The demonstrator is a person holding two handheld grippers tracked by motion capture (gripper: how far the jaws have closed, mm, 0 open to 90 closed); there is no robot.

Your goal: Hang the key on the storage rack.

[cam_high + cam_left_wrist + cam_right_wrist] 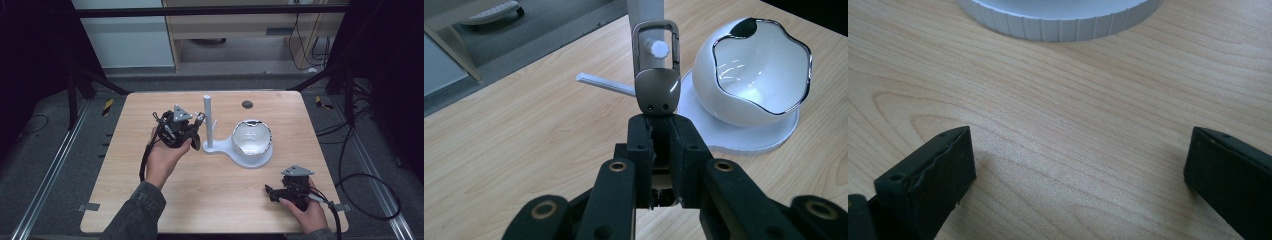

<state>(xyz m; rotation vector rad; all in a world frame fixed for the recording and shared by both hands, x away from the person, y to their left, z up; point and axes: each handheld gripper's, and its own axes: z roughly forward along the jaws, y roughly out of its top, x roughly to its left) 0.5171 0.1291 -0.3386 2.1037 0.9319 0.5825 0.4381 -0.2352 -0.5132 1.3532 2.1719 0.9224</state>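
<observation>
A white stand [208,120] with an upright post and short side pegs rises from a white base [225,148] at the table's middle. A white bowl [252,137] with a chrome rim sits tilted on that base. My left gripper [197,125] is shut on a metal clip [656,85] with a rectangular loop, held up against the post. One peg's round tip [658,48] shows inside the loop. My right gripper [272,192] rests low on the table at the front right, open, with only bare wood between its jaws [1078,160].
A thin white peg [604,83] sticks out sideways from the post toward the left. The base's ribbed edge [1058,22] lies just ahead of the right gripper. A dark round hole [247,104] sits near the table's far edge. Cables trail off both grippers.
</observation>
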